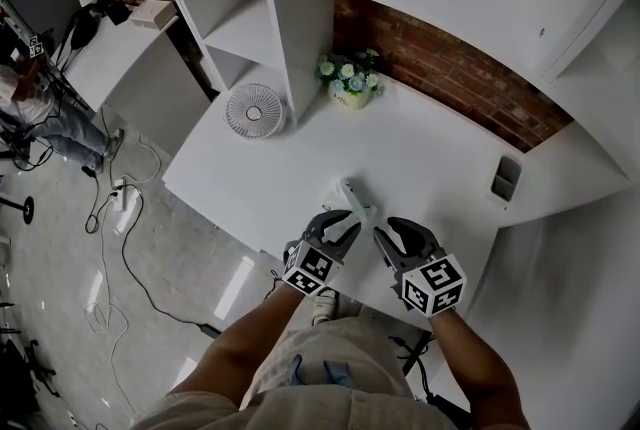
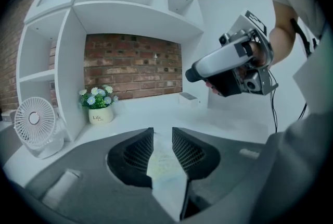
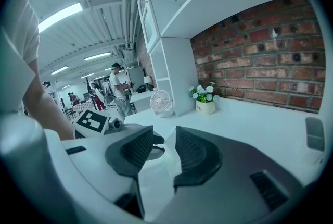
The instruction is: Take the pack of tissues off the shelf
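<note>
The white pack of tissues is low over the white table near its front edge, between my two grippers. In the left gripper view the pack lies in the gap of my left gripper, whose jaws stand apart around it. In the right gripper view the pack fills the gap of my right gripper, which is closed against it. In the head view my left gripper and right gripper sit side by side behind the pack.
A small white fan and a pot of flowers stand at the back by the white shelf unit. A grey box lies at the right. Cables trail on the floor; a person stands far left.
</note>
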The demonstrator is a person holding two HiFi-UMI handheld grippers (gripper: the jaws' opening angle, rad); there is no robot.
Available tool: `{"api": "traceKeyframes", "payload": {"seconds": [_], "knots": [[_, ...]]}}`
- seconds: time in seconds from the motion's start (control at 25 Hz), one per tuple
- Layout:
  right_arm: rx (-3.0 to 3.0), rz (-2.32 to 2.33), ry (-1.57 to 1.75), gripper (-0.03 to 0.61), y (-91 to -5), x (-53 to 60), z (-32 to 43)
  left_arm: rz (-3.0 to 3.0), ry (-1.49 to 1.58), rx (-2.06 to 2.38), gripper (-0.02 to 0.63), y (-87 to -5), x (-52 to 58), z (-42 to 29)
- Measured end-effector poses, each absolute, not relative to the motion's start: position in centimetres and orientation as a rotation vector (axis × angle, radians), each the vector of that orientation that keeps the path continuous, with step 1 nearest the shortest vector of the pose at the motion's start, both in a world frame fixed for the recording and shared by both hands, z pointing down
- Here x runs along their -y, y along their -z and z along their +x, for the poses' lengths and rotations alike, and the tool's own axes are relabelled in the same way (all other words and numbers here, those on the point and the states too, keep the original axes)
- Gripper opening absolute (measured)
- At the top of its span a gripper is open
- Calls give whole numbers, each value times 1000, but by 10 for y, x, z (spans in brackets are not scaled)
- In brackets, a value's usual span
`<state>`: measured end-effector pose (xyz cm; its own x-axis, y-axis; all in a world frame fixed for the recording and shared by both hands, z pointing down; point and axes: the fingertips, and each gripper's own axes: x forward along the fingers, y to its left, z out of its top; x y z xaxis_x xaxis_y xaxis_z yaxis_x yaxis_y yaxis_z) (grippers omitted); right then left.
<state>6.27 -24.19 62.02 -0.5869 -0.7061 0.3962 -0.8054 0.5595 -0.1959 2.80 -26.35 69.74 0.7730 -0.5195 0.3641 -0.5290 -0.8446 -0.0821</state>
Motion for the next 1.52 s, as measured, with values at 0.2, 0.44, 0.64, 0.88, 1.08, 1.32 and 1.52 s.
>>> {"api": "traceKeyframes", "payload": {"seconds": [0.2, 0.44, 0.64, 0.88, 1.08, 1.32, 1.52], "knots": [[2524, 1261, -518, 138, -616, 237, 60, 2901, -530, 893, 104, -685, 263, 22], [2522, 1254, -520, 138, -618, 231, 56, 2886, -465, 887, 104, -668, 260, 22], [2525, 1238, -508, 138, -616, 223, 53, 2875, -433, 885, 97, -657, 254, 19], [2529, 1227, -495, 138, -610, 217, 53, 2868, -393, 886, 42, -639, 246, 15], [2540, 1179, -473, 130, -604, 207, 47, 2849, -335, 885, 11, -620, 236, 10], [2573, 1146, -457, 103, -594, 190, 45, 2848, -271, 864, 9, -599, 221, 8], [2617, 1167, -462, 46, -581, 183, 46, 2840, -223, 854, 9, -585, 209, 8]]}}
